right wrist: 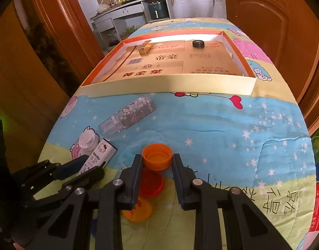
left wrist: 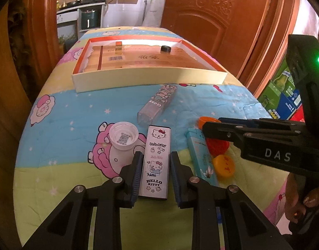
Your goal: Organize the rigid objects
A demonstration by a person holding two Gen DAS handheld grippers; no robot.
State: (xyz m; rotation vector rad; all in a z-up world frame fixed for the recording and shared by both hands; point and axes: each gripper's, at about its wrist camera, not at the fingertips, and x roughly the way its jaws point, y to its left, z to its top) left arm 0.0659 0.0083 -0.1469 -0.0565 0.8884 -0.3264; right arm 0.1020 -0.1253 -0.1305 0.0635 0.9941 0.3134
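Observation:
A white Hello Kitty box [left wrist: 158, 137] lies lengthwise on the cartoon cloth, and my left gripper [left wrist: 156, 154] is shut on its long sides. My right gripper [right wrist: 157, 156] is shut on an upturned orange cap [right wrist: 157, 160]. A red cap [right wrist: 151, 182] and a second orange cap [right wrist: 138, 210] lie under and behind its fingers. Beside the left gripper sit a white cap [left wrist: 123, 138] and a teal box [left wrist: 201, 156]. A clear "gloss" box [left wrist: 157, 106] lies further out. The shallow cardboard tray [left wrist: 149, 77] at the far end holds a gold block [left wrist: 118, 48] and a black cap [left wrist: 165, 49].
The table is narrow, with the cloth dropping off at both sides. A carved wooden door [left wrist: 211, 20] stands at the far right, and a doorway into a kitchen lies behind the tray. Coloured cartons [left wrist: 284, 95] stand on the floor to the right.

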